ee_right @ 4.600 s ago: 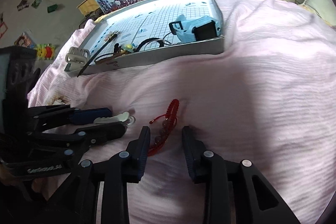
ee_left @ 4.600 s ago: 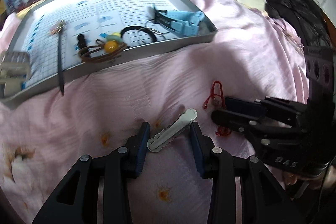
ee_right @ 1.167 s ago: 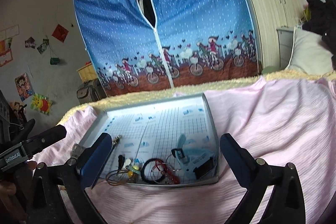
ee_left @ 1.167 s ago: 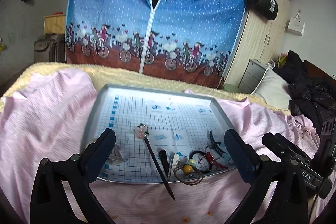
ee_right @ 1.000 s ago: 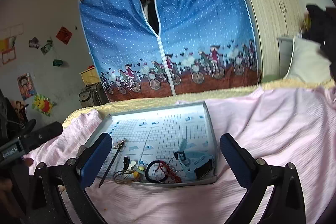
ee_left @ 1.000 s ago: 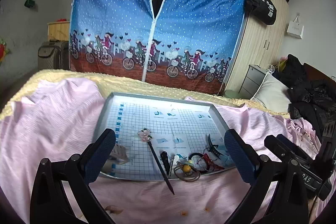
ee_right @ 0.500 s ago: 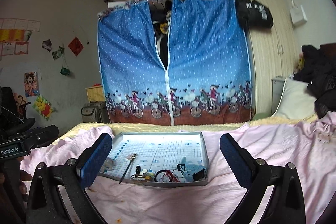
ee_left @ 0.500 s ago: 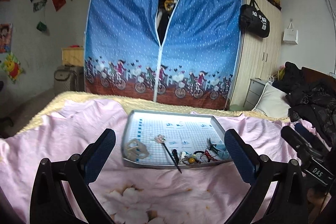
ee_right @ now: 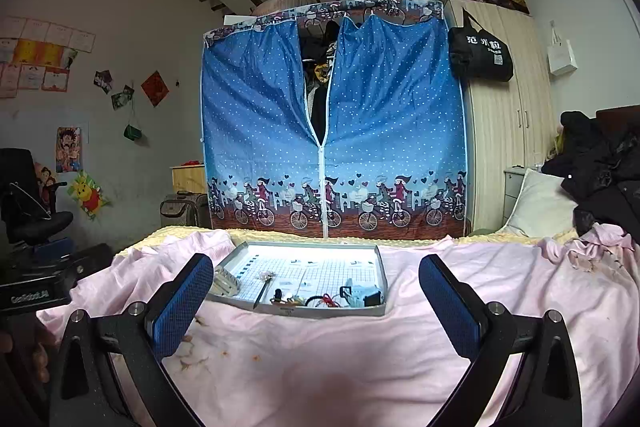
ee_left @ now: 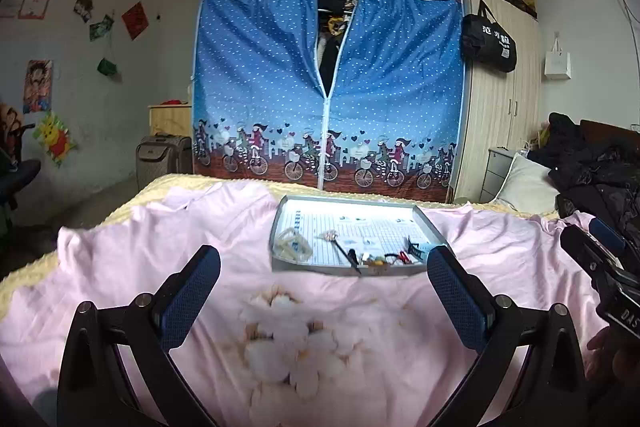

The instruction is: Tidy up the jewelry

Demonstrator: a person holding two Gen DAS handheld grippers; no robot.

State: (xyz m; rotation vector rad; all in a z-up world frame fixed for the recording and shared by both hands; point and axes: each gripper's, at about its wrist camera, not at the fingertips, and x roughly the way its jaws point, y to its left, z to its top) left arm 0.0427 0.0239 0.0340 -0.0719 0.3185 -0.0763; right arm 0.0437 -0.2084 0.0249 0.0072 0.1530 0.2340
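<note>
on the pink bedspread [ee_right: 460, 287], the tray [ee_right: 382, 281] holds light, tangly jewelry [ee_right: 320, 299]; both the left gripper [ee_left: 324, 301] and right gripper [ee_right: 316, 303] gape wide, empty. pinch the hair stick [ee_right: 262, 289] mid-shaft.

The grey tray [ee_left: 430, 225] lies flat on the pink bed sheet [ee_left: 160, 247], with a white grid paper inside. All jewelry is in the tray, near its front wall: a cream hair claw [ee_left: 291, 246] at the left, a long dark hair stick [ee_left: 340, 247] lying diagonally, then a small pile with a red bracelet [ee_right: 329, 301] and a light blue clip [ee_right: 356, 295] at the right.
</note>
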